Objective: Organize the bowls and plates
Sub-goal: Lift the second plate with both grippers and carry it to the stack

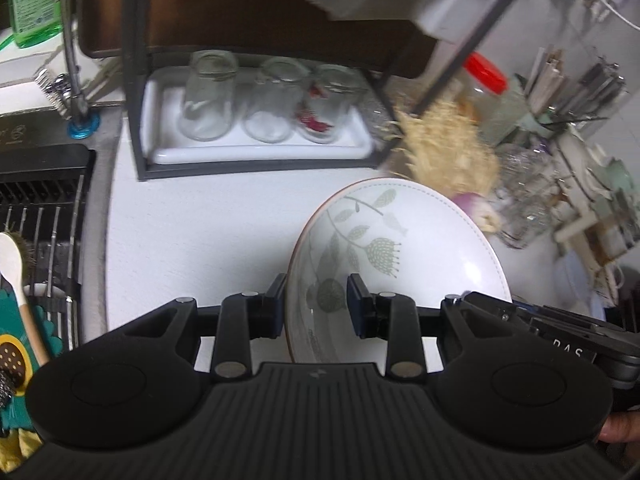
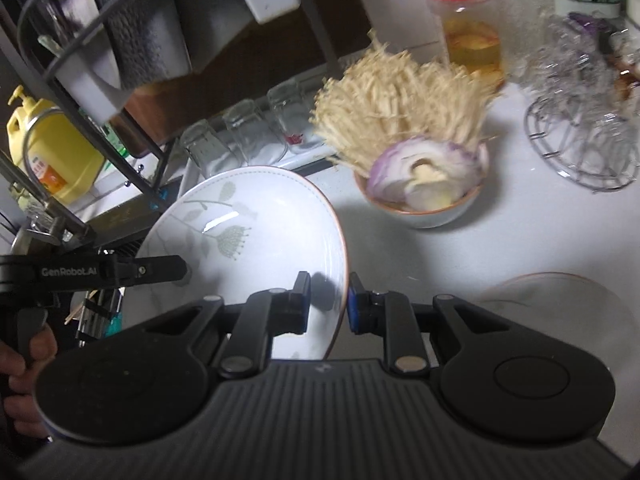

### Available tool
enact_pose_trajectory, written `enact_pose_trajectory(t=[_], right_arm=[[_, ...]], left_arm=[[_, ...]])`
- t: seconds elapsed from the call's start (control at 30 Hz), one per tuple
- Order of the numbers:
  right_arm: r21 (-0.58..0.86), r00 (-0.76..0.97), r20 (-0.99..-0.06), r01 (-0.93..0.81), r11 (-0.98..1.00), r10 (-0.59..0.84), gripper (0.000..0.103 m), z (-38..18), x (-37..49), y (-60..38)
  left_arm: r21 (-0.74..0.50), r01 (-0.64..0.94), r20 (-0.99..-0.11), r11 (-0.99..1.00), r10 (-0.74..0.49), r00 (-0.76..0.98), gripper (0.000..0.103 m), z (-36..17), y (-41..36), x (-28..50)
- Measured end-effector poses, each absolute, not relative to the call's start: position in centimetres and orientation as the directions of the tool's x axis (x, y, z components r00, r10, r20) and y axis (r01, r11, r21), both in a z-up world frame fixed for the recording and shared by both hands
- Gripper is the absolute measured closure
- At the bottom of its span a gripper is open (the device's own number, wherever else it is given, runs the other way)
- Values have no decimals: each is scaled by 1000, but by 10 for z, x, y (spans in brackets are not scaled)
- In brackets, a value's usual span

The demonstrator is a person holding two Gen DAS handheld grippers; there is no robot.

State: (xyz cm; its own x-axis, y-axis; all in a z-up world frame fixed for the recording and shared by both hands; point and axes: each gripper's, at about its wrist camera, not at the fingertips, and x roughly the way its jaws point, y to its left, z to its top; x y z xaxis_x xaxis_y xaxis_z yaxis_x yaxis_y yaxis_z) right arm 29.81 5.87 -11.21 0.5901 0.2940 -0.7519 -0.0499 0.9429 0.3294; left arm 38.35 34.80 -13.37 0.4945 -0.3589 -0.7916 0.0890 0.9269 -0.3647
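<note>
Both grippers on one plate, mid-carry above the counter.
Left gripper (image 1: 316, 306) straddles the plate (image 1: 400, 252) rim w/ a gap at the inner pad, not pinching; right gripper (image 2: 329, 304) looks clamped on the opposite rim (image 2: 256, 236), plate tilted, lifted over the white counter (image 1: 200, 224) in front of the rack (image 1: 132, 80) w/ glasses (image 1: 272, 100). Step, judged: transfer/handover. Next needs one firm grip before moving toward the rack; bowl of onion (image 2: 424, 184) sits near.

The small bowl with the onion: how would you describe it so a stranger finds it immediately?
On the white counter, right of the black rack, stands a small bowl before the red-lidded jar. Only it holds a cut purple onion and pale enoki mushrooms.
</note>
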Motion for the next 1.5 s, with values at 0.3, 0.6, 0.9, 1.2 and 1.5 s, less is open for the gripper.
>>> enact_pose_trajectory(t=[0.3,0.6,0.9,1.2,1.5], right_arm=[[326,582,-764,-25,945,279,81,-82,270,0],[346,611,-751,40,937,251,81,-74,238,-61],[352,584,-778,102,930,230,81,-115,224,-106],[370,552,-793,101,924,257,81,-147,218,-130],[434,522,-787,91,897,328,80,-158,227,-137]], left_arm=[[-463,153,-717,873,-470,515,68,-100,290,368],[-460,214,-714,862,-502,489,68,-90,220,354],[-414,186,-801,891,-454,390,68,-135,163,345],[-358,126,-850,925,-379,365,67,-167,133,338],[-330,74,-863,941,-332,382,66,-174,130,339]])
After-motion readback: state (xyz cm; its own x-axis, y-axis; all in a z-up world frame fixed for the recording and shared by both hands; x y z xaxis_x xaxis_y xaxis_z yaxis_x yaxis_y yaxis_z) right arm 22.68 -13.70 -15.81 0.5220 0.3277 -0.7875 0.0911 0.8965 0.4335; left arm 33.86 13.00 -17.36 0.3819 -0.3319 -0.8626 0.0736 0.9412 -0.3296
